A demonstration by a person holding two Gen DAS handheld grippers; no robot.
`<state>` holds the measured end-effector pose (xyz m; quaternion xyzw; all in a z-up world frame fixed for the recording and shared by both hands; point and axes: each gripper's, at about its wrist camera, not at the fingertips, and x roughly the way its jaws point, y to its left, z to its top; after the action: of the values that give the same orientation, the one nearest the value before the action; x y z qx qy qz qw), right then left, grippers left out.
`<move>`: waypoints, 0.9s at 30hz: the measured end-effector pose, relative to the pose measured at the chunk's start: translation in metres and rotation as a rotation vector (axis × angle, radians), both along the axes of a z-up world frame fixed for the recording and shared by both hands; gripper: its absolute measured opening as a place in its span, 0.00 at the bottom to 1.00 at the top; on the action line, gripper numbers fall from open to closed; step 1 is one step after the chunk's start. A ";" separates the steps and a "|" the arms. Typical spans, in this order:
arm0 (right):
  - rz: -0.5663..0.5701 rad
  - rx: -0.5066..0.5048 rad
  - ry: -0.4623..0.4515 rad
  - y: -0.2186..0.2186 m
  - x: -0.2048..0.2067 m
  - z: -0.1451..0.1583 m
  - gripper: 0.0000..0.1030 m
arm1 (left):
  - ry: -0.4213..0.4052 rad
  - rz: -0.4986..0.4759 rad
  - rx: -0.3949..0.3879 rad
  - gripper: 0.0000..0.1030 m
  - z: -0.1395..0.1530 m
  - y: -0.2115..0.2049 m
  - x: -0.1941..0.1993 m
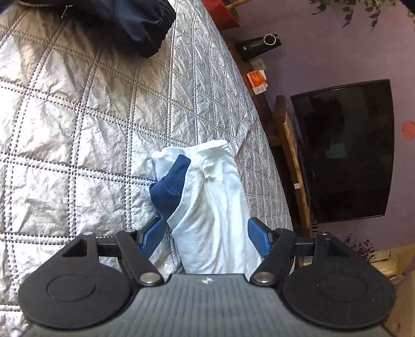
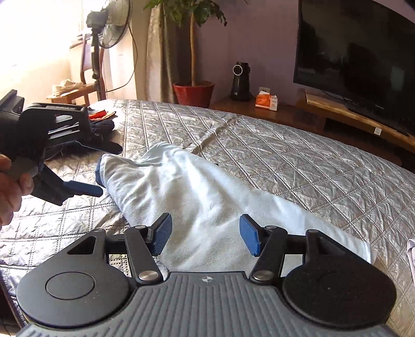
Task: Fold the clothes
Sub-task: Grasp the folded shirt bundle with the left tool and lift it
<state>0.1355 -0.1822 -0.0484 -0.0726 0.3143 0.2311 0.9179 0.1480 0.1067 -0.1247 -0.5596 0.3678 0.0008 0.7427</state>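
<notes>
The bed [image 2: 298, 166], covered by a silver quilted spread, carries all task items. A television [image 2: 363, 51] stands on a wooden stand beyond the bed's far edge, and a plant in a red pot [image 2: 193, 94] stands in the corner beside it.

A white garment [image 2: 207, 197] with blue sleeve trim lies bunched lengthwise on the bed, roughly in the middle of the right wrist view. In the left wrist view the same white garment [image 1: 215, 207] runs away from the camera, with 1 blue cuff [image 1: 170, 186] folded over its left side. A dark navy garment [image 1: 124, 23] lies on the bed well apart from the white one, at the upper left of the left wrist view.

The left gripper [image 1: 206, 236] is held low over the near end of the white garment. Its 2 fingers [image 1: 153, 237] are spread wide, 1 on each side of the cloth, gripping nothing. In the right wrist view the left gripper [image 2: 85, 190] appears at the left, held by a hand [image 2: 10, 186], with 1 blue fingertip just beside the garment's blue-trimmed end.

The right gripper [image 2: 206, 234] hovers over the middle of the white garment. Its 2 fingers [image 2: 162, 234] are also spread wide and hold nothing.

No containers are in use.
</notes>
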 end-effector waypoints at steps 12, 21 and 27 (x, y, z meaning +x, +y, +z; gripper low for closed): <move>-0.047 -0.003 0.053 -0.004 0.023 -0.013 0.07 | -0.039 0.029 -0.097 0.42 -0.026 -0.021 0.017; -0.067 -0.069 0.038 0.006 0.026 -0.016 0.14 | -0.090 -0.056 0.052 0.11 -0.012 -0.024 0.022; -0.005 -0.072 0.101 0.020 0.037 -0.030 0.22 | -0.107 -0.088 0.160 0.09 -0.002 -0.027 0.023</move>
<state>0.1722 -0.1627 -0.0781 -0.0932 0.3687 0.2208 0.8981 0.1711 0.0795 -0.1266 -0.4809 0.3505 -0.0325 0.8030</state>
